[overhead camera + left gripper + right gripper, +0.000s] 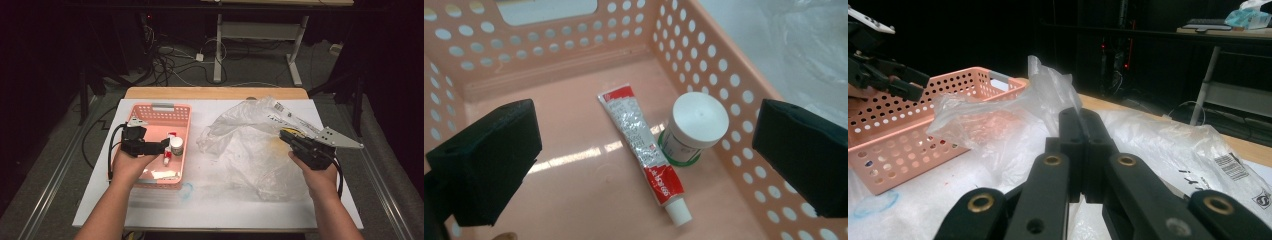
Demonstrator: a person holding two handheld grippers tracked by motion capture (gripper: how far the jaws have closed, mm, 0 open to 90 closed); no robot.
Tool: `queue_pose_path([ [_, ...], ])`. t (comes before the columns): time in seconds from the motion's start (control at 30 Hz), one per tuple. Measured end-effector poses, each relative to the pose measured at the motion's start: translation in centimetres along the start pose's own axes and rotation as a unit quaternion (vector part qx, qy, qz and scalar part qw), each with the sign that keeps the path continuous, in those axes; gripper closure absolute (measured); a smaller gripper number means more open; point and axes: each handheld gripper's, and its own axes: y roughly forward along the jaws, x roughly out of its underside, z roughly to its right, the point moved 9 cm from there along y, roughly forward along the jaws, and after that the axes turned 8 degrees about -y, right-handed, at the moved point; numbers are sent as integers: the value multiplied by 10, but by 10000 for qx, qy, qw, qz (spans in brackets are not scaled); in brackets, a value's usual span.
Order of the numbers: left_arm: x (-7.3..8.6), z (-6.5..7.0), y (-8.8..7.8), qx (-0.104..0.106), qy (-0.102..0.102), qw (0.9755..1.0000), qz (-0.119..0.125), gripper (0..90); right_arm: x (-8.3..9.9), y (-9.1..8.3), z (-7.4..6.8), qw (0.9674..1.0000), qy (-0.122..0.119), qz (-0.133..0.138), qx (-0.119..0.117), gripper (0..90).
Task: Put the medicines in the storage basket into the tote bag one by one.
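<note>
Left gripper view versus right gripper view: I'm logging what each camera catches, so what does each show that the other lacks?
Left gripper view: a red and white tube and a white-lidded jar on the basket floor, between open jaws. Right gripper view: shut jaws pinching the clear plastic bag, plus its barcode label. Both: the pink perforated basket.

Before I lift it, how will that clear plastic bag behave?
Probably floppy: the plastic bag lies crumpled and sagging on the table. Likely very light, being thin and see-through. The shut right claw pinches one edge, so the rest would probably hang and drag.
</note>
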Motion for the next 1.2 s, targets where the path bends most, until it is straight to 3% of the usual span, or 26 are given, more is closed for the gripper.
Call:
queue_pose_path([
  [0.17,7,-3,7,-69,113,9984,-543,27,2,3,0,10000,37,-25,-32,900],
  [0.33,13,-5,6,-82,125,9950,-988,158,1,2,-2,10000,-8,-23,-42,900],
  [0.53,24,1,16,3,292,9822,-1856,288,0,1,-3,10000,-81,-37,-36,900],
  [0.57,26,2,20,8,326,9784,-2040,320,0,1,-3,9999,-90,-32,-36,900],
  [0.63,29,3,27,46,324,9738,-2251,353,0,0,-3,10000,-87,-34,-28,900],
  [0.77,37,5,42,65,352,9614,-2730,360,1,-1,-1,10000,-47,-33,-18,900],
  [0.87,39,5,48,-4,393,9569,-2876,432,2,-1,0,10000,-60,-46,-16,900],
  [0.97,40,4,50,-87,437,9552,-2925,523,2,-2,0,10000,-37,-39,-11,900],
  [1.03,39,0,49,-197,444,9553,-2916,566,3,-3,1,10000,-27,-35,1,900],
  [1.1,38,-4,46,-264,379,9569,-2867,626,2,-3,1,10000,-39,-30,-2,900],
  [1.2,38,-13,42,-395,331,9568,-2861,652,2,-4,0,10000,-41,-30,7,900],
])
